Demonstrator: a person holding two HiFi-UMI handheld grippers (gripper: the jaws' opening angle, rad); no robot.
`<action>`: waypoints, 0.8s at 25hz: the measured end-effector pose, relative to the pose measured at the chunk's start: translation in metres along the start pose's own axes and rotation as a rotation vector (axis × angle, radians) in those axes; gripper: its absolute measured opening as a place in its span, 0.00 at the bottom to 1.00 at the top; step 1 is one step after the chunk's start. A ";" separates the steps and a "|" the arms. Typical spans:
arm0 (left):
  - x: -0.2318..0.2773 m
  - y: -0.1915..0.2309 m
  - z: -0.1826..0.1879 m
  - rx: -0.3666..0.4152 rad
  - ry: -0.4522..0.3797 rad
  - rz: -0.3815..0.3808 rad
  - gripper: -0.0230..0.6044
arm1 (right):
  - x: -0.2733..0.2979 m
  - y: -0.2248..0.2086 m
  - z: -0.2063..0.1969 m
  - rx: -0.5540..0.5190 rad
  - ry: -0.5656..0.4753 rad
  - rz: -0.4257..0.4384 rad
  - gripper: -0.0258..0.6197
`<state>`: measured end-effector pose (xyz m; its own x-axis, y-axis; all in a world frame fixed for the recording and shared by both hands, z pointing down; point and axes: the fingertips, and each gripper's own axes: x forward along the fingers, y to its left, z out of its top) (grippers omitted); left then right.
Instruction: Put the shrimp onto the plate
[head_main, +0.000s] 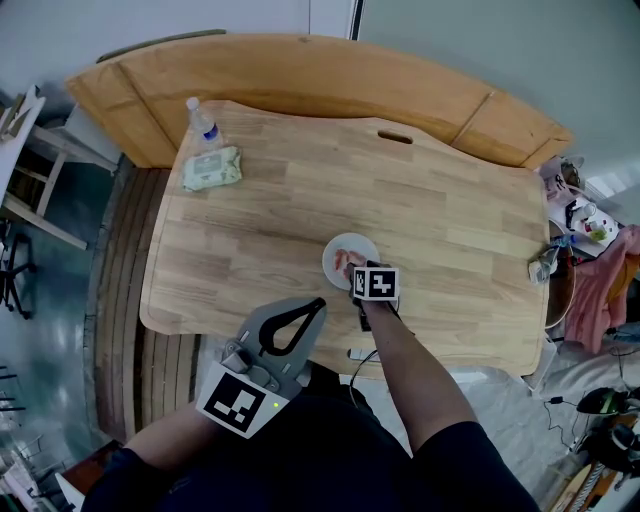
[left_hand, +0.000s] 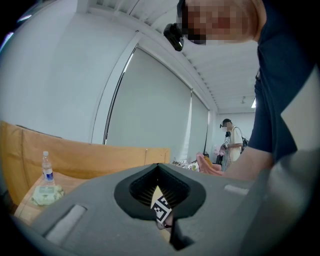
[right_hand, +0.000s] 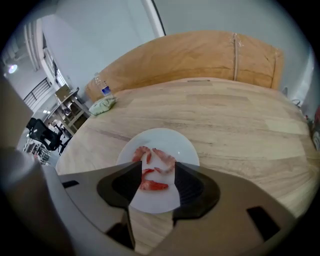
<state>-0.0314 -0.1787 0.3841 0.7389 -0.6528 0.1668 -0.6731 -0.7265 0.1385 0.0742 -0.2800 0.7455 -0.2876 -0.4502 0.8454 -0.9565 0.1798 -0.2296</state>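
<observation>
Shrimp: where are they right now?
The shrimp lie on the plate, between the open fingers of the right gripper in the right gripper view; the plate sits near the table's front edge.

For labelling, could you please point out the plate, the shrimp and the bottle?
Plate (right_hand: 172, 139), right gripper view, bare far part.
Shrimp (right_hand: 152, 186), right gripper view, nearest one's body.
Bottle (head_main: 203, 126), head view, its body.

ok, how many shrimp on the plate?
3 shrimp, all on the plate: one upper left, one upper right, one lower, seen between the right gripper's open jaws. A jaw may hide more.
</observation>
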 end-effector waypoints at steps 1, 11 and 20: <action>-0.001 0.000 0.000 0.000 -0.001 -0.001 0.05 | -0.003 0.001 0.003 -0.018 -0.014 -0.006 0.35; -0.015 -0.004 0.004 -0.009 -0.013 -0.022 0.04 | -0.099 0.052 0.038 -0.116 -0.355 0.113 0.35; -0.025 -0.018 0.002 0.005 -0.020 -0.069 0.05 | -0.210 0.110 0.047 -0.184 -0.570 0.236 0.21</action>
<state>-0.0373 -0.1498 0.3753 0.7843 -0.6050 0.1375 -0.6201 -0.7711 0.1443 0.0266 -0.2072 0.5200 -0.5185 -0.7654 0.3812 -0.8549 0.4550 -0.2491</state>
